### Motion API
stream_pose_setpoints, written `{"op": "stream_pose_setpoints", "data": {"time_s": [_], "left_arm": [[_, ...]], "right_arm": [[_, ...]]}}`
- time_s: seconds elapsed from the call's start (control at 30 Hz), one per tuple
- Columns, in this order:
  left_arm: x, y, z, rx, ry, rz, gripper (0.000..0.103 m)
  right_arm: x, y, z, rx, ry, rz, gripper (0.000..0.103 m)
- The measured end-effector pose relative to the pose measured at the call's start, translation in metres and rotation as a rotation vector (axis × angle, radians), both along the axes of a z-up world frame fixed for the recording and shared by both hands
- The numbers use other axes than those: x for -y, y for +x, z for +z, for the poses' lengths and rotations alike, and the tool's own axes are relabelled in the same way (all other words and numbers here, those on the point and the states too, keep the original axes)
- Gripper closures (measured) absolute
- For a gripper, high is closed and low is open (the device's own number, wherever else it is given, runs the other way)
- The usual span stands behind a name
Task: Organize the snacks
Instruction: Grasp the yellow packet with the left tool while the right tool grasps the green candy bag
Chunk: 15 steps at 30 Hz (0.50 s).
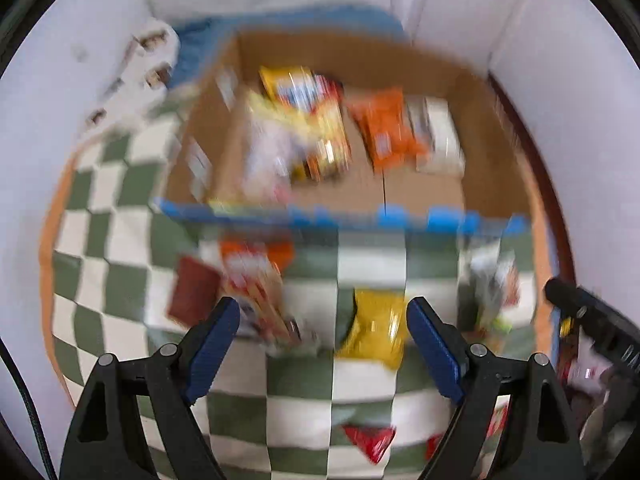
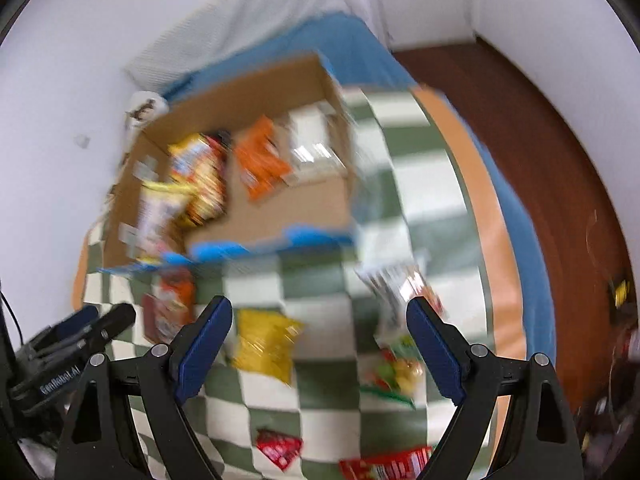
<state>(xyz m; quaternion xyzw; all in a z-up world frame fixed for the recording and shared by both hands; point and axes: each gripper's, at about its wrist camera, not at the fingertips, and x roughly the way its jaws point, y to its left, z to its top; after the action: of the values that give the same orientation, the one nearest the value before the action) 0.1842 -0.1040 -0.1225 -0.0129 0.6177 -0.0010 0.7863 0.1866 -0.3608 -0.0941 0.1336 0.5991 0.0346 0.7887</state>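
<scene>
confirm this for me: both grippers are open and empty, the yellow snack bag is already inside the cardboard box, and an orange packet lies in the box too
One detail is wrong. The yellow snack bag is not inside the cardboard box; it lies on the checkered cloth in front of it, as the right wrist view shows. The left gripper and right gripper are open and empty, and an orange packet lies in the box.

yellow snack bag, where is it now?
Yellow snack bag lies on the checkered cloth outside the cardboard box, between the open left claw's fingers in the left view.

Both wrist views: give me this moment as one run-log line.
left gripper: open, empty | right gripper: open, empty | cardboard box: holds several snacks | yellow bag: loose on checkered cloth | frames motion-blurred
</scene>
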Motion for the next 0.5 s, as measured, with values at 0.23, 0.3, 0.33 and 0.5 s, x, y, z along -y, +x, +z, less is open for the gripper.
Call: {"op": "stream_pose_setpoints", "data": {"time_s": [0.23,0.3,0.33,0.5], "left_arm": [[0.043,0.003,-0.095,-0.223,-0.01,-0.092,0.018],[0.055,0.008,-0.113,-0.259,-0.008,-0.114,0.018],[0.06,0.01,-0.12,-0.271,-0.002,-0.12,0.018],[0.078,0.017,-0.146,-0.301,0.022,-0.149,0.021]], "right_arm": [[0.048,-0.023,-0.09,-0.22,0.024,-0.125,0.012],[0.054,-0.028,-0.113,-0.265,0.034,-0.152,0.012],[0.055,-0.029,-0.121,-0.282,0.035,-0.161,0.012],[0.052,-0.031,-0.159,-0.335,0.048,-0.18,0.037]]}}
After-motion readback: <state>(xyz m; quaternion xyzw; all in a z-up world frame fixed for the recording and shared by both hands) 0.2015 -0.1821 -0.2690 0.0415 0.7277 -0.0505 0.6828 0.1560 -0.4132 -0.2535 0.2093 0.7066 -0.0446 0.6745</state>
